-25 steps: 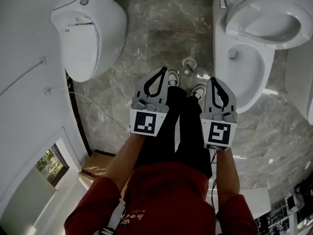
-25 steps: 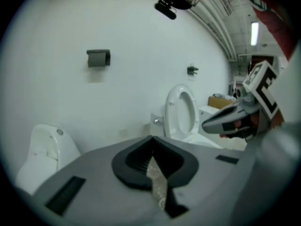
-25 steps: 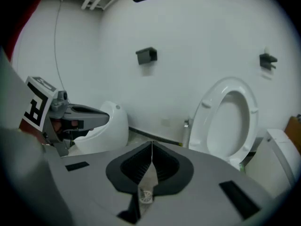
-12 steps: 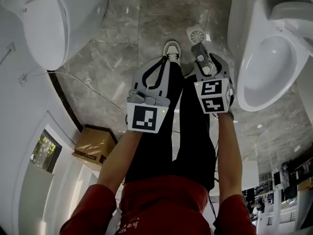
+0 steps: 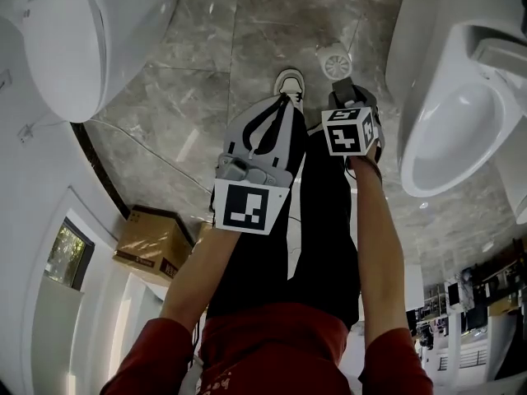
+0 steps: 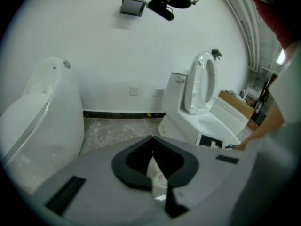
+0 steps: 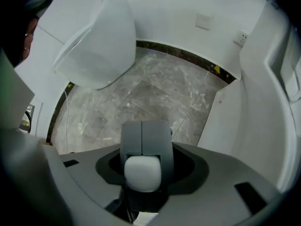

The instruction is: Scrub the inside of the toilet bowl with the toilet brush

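Head view: looking steeply down past a red top (image 5: pixel 272 336) and black trousers (image 5: pixel 321 220) onto the grey marble floor (image 5: pixel 272 19). Holding the left gripper (image 5: pixel 284 99) slanted forward above a white shoe (image 5: pixel 288 81), with jaws meeting at the tips and carrying nothing. Pointing the right gripper (image 5: pixel 350 97) straight down beside it, marker cube facing up, near the toilet bowl (image 5: pixel 449 138), which is lying open at the right. Taking in a second white fixture (image 5: pixel 74 39) at upper left, a floor drain (image 5: pixel 336 60) ahead and a cardboard box (image 5: pixel 152 241) by the left wall.

Left gripper view: showing jaws pressing tip to tip, gripping nothing, framing only floor and the drain inside their loop. Facing the toilet bowl (image 6: pixel 214 124) at right, with seat and lid standing upright, and the rounded white fixture (image 6: pixel 37 117) at left.

Right gripper view: having just been opening, standing wide on either side of the toilet brush handle (image 7: pixel 141 173), grey with a white rounded cap, rising between the jaws with no pad pressing on it. Hanging over the marble floor, with the toilet's white side filling the right edge.
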Available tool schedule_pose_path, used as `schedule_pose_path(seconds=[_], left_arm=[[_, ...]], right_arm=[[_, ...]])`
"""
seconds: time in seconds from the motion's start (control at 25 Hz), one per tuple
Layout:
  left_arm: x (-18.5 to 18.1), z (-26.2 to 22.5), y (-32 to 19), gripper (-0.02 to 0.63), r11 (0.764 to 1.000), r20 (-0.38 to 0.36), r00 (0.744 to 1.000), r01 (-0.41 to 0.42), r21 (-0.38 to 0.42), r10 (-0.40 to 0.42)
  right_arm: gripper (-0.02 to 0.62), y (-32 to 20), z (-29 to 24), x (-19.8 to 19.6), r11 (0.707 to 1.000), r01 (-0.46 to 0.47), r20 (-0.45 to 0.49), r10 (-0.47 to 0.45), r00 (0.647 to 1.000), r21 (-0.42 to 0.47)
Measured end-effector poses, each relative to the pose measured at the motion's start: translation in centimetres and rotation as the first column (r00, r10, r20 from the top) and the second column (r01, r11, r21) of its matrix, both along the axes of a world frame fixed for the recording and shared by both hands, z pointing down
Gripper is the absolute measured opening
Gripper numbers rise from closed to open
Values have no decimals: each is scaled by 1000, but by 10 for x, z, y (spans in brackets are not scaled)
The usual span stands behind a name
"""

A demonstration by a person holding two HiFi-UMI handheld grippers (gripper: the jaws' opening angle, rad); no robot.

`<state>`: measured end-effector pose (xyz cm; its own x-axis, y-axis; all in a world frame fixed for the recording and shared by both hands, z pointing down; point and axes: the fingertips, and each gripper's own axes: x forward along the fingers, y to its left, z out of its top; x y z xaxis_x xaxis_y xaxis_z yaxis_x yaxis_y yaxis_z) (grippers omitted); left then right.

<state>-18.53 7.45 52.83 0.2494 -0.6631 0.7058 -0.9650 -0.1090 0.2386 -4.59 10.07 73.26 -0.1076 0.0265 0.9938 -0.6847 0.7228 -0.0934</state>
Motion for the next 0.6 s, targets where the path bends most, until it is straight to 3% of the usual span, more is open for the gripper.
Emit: schedule_pose_path(seconds=[0.12, 0.28, 0.44, 0.6], left_arm=[[0, 2, -2, 0, 1000, -10, 1000, -11, -2, 11], [-3, -5, -5, 0, 1000, -14, 1000, -24, 5, 24], [3, -25, -11, 0, 997, -14, 997, -74, 20, 74], [20, -60, -23, 0, 985, -17, 987, -157, 72, 158]], right_arm=[[157, 3, 11, 11, 1000, 7, -80, -6, 997, 7], [153, 5, 10, 20, 998, -55, -83, 55, 995, 4], [153, 8, -28, 28, 990, -137, -36, 137, 990, 17], [153, 8, -110, 34, 960, -274, 83, 268, 960, 60]])
